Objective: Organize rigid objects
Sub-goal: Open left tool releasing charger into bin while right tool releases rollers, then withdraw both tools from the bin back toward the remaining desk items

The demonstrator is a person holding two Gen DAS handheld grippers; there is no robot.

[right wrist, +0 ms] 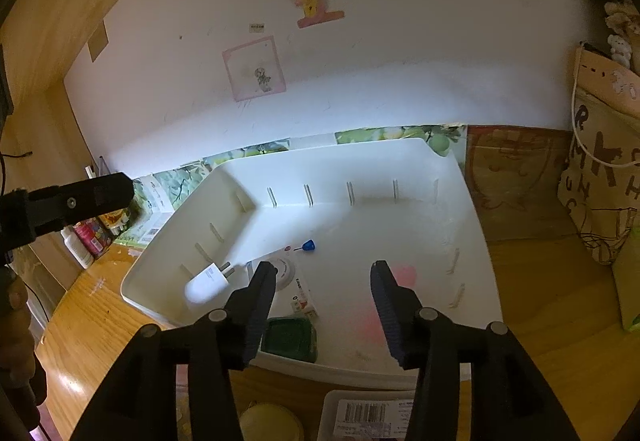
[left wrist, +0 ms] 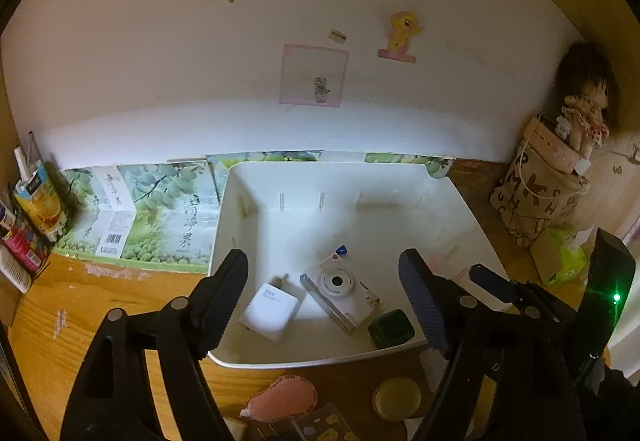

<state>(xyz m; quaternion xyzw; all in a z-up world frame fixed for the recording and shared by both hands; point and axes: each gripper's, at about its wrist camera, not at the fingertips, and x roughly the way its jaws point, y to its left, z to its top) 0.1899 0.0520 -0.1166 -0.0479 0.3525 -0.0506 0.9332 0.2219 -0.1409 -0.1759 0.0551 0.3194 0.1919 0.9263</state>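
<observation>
A white tray (left wrist: 280, 363) (right wrist: 360, 373) lies on the wooden desk against the wall. Inside it, near the front, are a white charger plug (left wrist: 270, 311) (right wrist: 206, 281), a white compact camera (left wrist: 340, 291) (right wrist: 298, 283), a dark green square box (left wrist: 392, 327) (right wrist: 290, 337) and a small blue pin (left wrist: 341, 250) (right wrist: 308, 245). My left gripper (left wrist: 323, 257) hangs open above the tray's near edge, with nothing between its fingers. My right gripper (right wrist: 324, 267) is open over the tray's front right part and holds nothing. Its left finger hides part of the camera.
In front of the tray lie a pink pouch (left wrist: 280, 397), a round yellow tin (left wrist: 396, 397) and a clear box with a barcode label (right wrist: 364, 413). Green-printed cartons (left wrist: 160, 217) line the wall. A lettered canvas bag (left wrist: 536, 197) with a doll (left wrist: 584, 101) stands at the right.
</observation>
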